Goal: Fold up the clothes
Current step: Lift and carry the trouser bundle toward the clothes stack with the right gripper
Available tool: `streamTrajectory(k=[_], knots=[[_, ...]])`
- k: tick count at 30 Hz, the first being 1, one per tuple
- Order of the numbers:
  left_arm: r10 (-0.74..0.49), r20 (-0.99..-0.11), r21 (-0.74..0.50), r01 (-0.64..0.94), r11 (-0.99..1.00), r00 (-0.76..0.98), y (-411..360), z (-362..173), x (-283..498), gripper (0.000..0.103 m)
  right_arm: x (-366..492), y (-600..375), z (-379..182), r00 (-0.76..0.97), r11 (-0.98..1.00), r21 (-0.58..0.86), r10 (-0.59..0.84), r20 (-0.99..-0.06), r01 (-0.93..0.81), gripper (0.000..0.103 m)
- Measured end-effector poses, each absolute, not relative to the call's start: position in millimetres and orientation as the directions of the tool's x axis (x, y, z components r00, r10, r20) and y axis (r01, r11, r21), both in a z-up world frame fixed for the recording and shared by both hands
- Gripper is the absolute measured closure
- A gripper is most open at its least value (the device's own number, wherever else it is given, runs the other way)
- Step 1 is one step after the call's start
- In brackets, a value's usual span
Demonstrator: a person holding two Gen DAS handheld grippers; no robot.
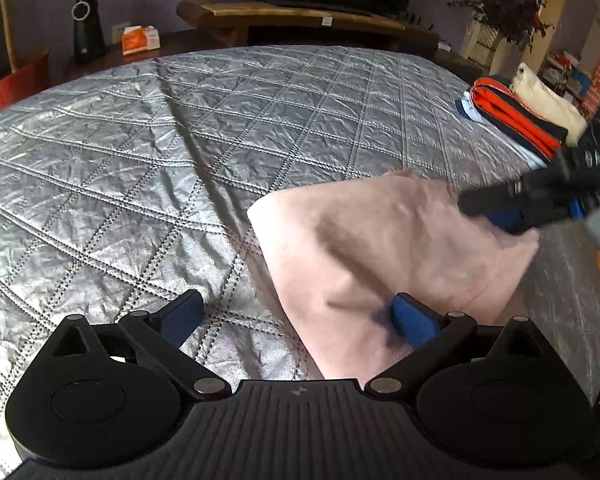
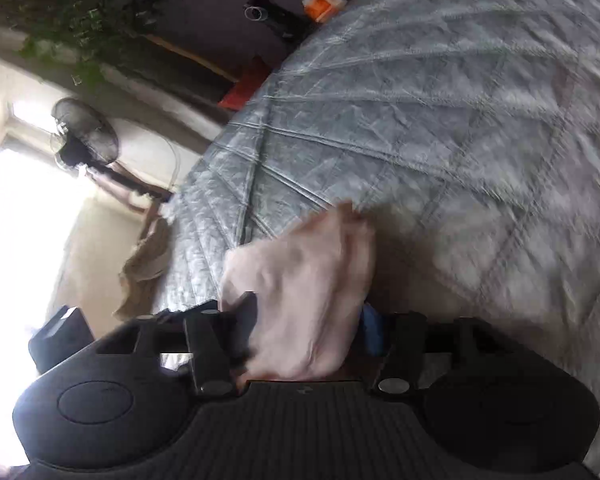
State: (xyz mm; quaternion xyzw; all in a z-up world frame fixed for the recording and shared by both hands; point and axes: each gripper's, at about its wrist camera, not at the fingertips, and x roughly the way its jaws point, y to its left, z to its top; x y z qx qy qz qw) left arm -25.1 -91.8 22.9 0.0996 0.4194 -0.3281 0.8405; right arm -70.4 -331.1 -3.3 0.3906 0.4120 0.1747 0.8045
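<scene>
Pink garment (image 1: pixel 384 256) lies on the bed (image 1: pixel 180 160), right of my wide-apart left tongs (image 1: pixel 298 314), and my right tongs (image 2: pixel 306 326), clamped on its edge, are nearer.

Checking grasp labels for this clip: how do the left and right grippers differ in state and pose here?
The left gripper is open, its blue pads spread wide, while the right gripper has pink garment bunched between its fingers. The left holds nothing, one pad lying against the cloth; the right lifts a fold. The left view is level over the quilted bedspread; the right view is rolled and blurred. Both share black bodies and blue pads.
</scene>
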Motion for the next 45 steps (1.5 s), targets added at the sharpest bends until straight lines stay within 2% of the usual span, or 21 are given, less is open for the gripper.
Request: streamTrajectory(k=[1,2,5,6,7,8,9,13,20,29,34,45], knots=[[-0.466,-0.771,-0.104,0.637,0.764,0.434,-92.2,22.6,-25.5,0.001,-66.2,-330.1,-3.1,0.59,0.625,0.781,0.623,-0.514,0.02,0.016],[-0.465,-0.771,-0.1,0.638,0.763,0.434,-92.4,22.1,-25.9,0.001,-62.1,-328.9,-2.8,0.578,0.613,0.79,0.645,-0.5,-0.001,0.014],[-0.461,-0.773,-0.092,0.642,0.762,0.436,-93.2,20.8,-26.8,0.0,-52.2,-311.4,6.6,0.558,0.705,0.704,0.619,-0.553,-0.085,0.015],[-0.46,-0.773,-0.09,0.643,0.761,0.436,-93.3,20.6,-27.0,0.0,-49.9,-306.0,7.0,0.544,0.724,0.683,0.613,-0.573,-0.097,0.021],[-0.46,-0.773,-0.088,0.644,0.76,0.437,-93.3,20.6,-27.2,0.0,-47.7,-301.0,6.7,0.528,0.739,0.665,0.608,-0.592,-0.105,0.051],[-0.459,-0.773,-0.087,0.645,0.759,0.437,-93.3,20.5,-27.3,0.0,-45.6,-296.0,6.5,0.512,0.754,0.648,0.603,-0.612,-0.114,0.078],[-0.46,-0.773,-0.088,0.645,0.759,0.436,-93.1,20.6,-27.2,0.0,-46.1,-289.3,6.6,0.501,0.768,0.625,0.6,-0.624,-0.14,0.084],[-0.465,-0.773,-0.101,0.64,0.762,0.432,-91.6,21.4,-25.7,0.0,-49.7,-279.0,10.8,0.488,0.786,0.591,0.593,-0.64,-0.18,0.085],[-0.49,-0.764,-0.156,0.618,0.771,0.419,-85.8,24.5,-19.9,0.0,-67.2,-304.4,7.5,0.571,0.658,0.75,0.64,-0.514,-0.062,0.086],[-0.503,-0.738,-0.186,0.58,0.793,0.451,-80.4,31.1,-15.9,0.001,-99.4,-320.3,62.9,0.696,0.65,0.756,0.578,-0.425,-0.078,0.087],[-0.485,-0.747,-0.18,0.564,0.806,0.454,-80.7,28.9,-14.1,0.002,-99.3,-336.3,62.8,0.728,0.672,0.74,0.519,-0.449,-0.023,0.087],[-0.47,-0.754,-0.171,0.554,0.814,0.458,-83.9,26.1,-13.8,0.002,-99.9,-368.0,77.1,0.798,0.686,0.727,0.427,-0.425,0.021,0.087]])
